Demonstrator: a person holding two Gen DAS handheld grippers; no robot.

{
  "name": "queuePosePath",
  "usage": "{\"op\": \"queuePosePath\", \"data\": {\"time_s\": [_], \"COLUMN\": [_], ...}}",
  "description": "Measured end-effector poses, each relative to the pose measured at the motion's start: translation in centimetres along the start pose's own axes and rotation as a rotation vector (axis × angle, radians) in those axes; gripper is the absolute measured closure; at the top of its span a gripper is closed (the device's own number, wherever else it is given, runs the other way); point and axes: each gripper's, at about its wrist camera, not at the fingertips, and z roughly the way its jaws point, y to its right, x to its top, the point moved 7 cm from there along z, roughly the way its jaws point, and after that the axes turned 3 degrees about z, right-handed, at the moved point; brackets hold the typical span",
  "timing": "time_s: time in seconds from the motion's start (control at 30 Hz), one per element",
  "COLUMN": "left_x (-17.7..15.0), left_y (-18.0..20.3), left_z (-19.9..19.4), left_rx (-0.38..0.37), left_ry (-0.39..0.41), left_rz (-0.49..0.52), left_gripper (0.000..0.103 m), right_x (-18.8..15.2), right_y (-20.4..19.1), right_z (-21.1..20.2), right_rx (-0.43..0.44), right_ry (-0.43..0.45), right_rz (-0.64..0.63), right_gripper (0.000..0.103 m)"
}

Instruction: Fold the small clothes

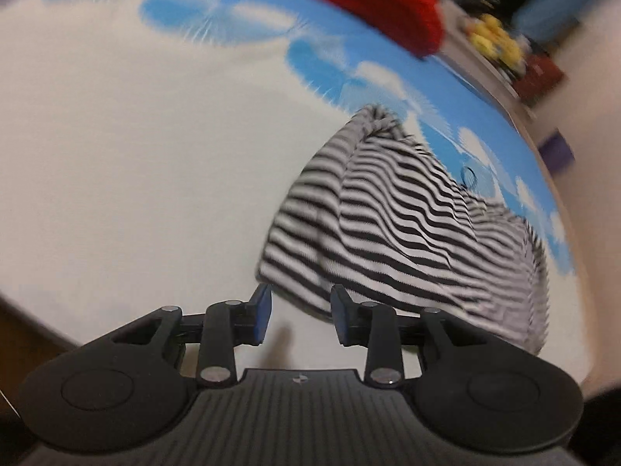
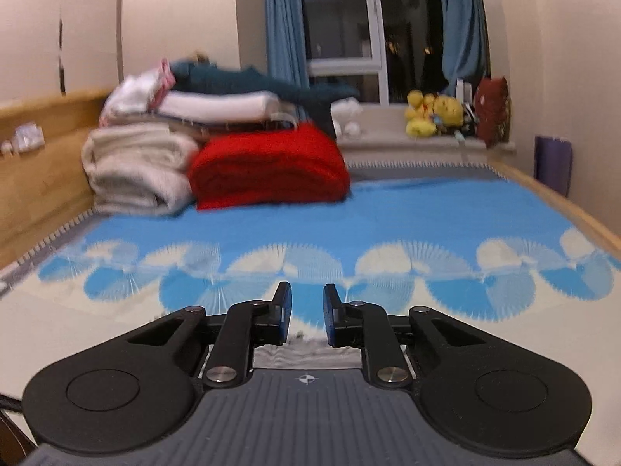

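Big bed cover (image 2: 388, 209), blue w/ white cloud print at the far part, plain cream toward the near edge, wooden frame showing along the left and right sides. Far left corner piled w/ folded stuff: cream blanket stack (image 2: 136, 167) at the bottom left, red folded blanket (image 2: 268, 167) just beside it on the right, touching, w/ white and teal items heaped on top behind. Same red blanket (image 1: 372, 4) at the top of the left wrist view, blurred. Window ledge beyond the far edge w/ yellow plush toys (image 2: 431, 114), blue curtains either side of the dark window. Striped garment (image 1: 388, 225), black-and-white, bunched and rumpled on the cream part of the cover near the right edge, one end peaked up, near hem lying just past the left gripper (image 1: 300, 316). Left jaws well apart, nothing between them, right finger close to the hem, contact hard to tell thru the blur. Right gripper (image 2: 307, 320) hovering low over the near edge, jaws apart w/ a narrower gap, nothing clamped; pale cloth strip visible right under it, too blurred to ID.
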Motion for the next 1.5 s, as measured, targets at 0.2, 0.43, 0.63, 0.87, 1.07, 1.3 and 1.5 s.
{"op": "queuePosePath", "data": {"time_s": [0.2, 0.43, 0.63, 0.87, 1.07, 1.3, 1.5], "left_x": [-0.8, -0.2, 0.5, 3.2, 2.5, 3.9, 1.5], "left_y": [-1.4, -1.4, -0.5, 1.4, -2.3, 5.0, 24.7], "left_z": [3.8, 5.9, 6.7, 1.0, -0.3, -2.6, -2.6], "left_rx": [-0.042, -0.053, -0.031, -0.029, 0.226, 0.264, 0.001], "left_ry": [-0.065, -0.004, 0.017, 0.175, 0.145, 0.264, 0.338], "left_rz": [-0.294, -0.418, -0.395, -0.25, -0.209, 0.09, 0.488], "left_gripper": [0.053, 0.048, 0.089, 0.097, 0.097, 0.097, 0.098], "right_x": [3.2, 1.1, 0.1, -1.1, -1.4, -1.8, -1.6], "right_y": [6.7, 15.9, 19.7, 19.3, 18.3, 17.6, 18.0], "right_z": [-1.1, -2.7, -4.0, -3.9, -2.3, -1.3, -1.2], "right_rx": [-0.043, -0.157, -0.207, -0.209, -0.206, -0.2, -0.204], "right_ry": [0.066, 0.017, 0.005, -0.005, -0.026, -0.046, -0.041], "right_rz": [-0.087, 0.11, 0.165, 0.164, 0.14, 0.134, 0.127], "right_gripper": [0.076, 0.076, 0.076, 0.076, 0.076, 0.076, 0.076]}}
